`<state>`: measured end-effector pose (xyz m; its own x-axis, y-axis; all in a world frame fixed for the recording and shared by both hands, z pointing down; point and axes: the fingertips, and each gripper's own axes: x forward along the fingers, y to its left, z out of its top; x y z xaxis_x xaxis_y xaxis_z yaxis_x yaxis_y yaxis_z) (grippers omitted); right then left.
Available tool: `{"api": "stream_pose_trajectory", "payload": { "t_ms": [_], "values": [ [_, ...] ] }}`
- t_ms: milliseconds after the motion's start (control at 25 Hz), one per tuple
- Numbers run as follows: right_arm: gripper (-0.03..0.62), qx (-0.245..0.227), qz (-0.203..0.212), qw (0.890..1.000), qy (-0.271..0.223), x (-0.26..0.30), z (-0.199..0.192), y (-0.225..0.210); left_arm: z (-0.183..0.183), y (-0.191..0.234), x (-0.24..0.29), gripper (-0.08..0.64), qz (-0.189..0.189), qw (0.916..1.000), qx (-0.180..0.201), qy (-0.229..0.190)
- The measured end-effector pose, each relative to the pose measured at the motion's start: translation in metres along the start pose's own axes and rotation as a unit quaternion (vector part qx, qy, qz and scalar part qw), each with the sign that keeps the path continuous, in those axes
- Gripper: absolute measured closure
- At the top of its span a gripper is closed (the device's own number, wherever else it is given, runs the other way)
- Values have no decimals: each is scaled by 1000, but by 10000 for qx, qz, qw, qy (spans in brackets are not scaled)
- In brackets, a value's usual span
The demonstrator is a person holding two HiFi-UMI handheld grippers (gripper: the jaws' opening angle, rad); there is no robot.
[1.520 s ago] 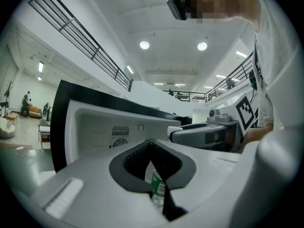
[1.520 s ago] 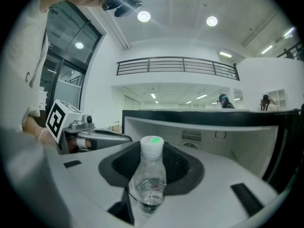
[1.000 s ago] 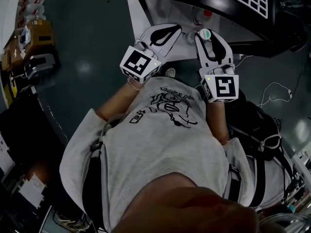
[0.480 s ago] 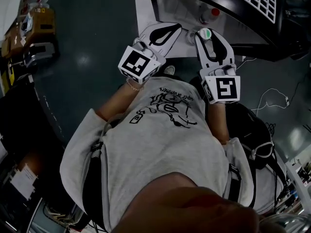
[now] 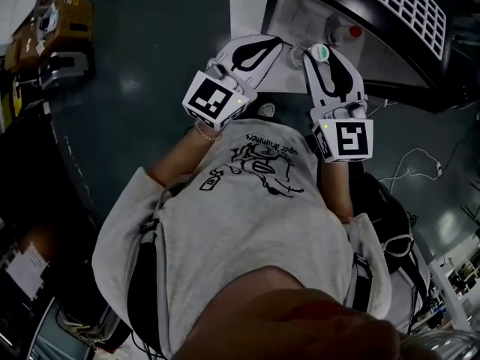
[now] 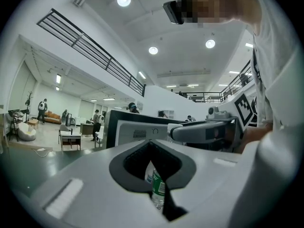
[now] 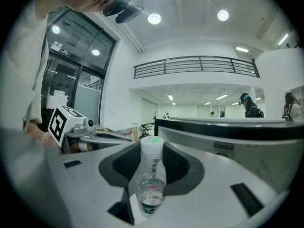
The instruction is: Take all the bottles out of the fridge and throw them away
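"While you carry both of those, what could go wrong?" my friend asks.

"A few things," I say. "My left tool (image 5: 271,45) is squeezed shut on the green-label bottle (image 6: 157,186), just outside the fridge (image 5: 409,55). That bottle leans to one side and sits low in the grip. I think it could slide out and drop on the floor by the fridge."

"And the other one?"

"My right tool (image 5: 324,57) is clamped on the white-cap bottle (image 7: 151,175), also just in front of the fridge. It pinches the thin part near the top, so a quick swing could make the bottle wobble and slip. The two tools are also close beside each other. If I turn fast, they could bump and knock a bottle loose."

"Anything else?"

"A white cable (image 5: 411,165) lies on the floor beside the fridge, and my foot could catch on it. I see no bin near the fridge, so I must hunt for one with both tools full. And the red-cap bottle (image 5: 346,31) sits inside the fridge. I could forget it."
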<state>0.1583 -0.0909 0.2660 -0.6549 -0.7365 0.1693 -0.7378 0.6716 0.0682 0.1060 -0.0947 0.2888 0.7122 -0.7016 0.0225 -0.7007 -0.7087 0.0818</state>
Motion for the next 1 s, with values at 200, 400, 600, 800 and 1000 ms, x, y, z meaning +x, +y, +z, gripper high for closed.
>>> {"api": "stream_pose_trajectory", "payload": {
  "t_ms": [200, 400, 600, 800, 1000],
  "values": [
    [446, -24, 174, 9998, -29, 20, 9, 27, 5, 21, -27, 551, 155, 9999, 3, -31],
    [445, -55, 379, 9993, -51, 42, 15, 57, 6, 42, -60, 551, 336, 9994, 7, -41],
    [445, -175, 618, 9979, -81, 62, 22, 89, 7, 63, -95, 551, 555, 9984, 20, -46],
    [445, -204, 826, 9963, -118, 78, 31, 123, 10, 79, -131, 551, 766, 9970, 29, -68],
    [445, -313, 1040, 9940, -160, 91, 37, 156, 12, 93, -166, 551, 957, 9953, 25, -105]
  ]
}}
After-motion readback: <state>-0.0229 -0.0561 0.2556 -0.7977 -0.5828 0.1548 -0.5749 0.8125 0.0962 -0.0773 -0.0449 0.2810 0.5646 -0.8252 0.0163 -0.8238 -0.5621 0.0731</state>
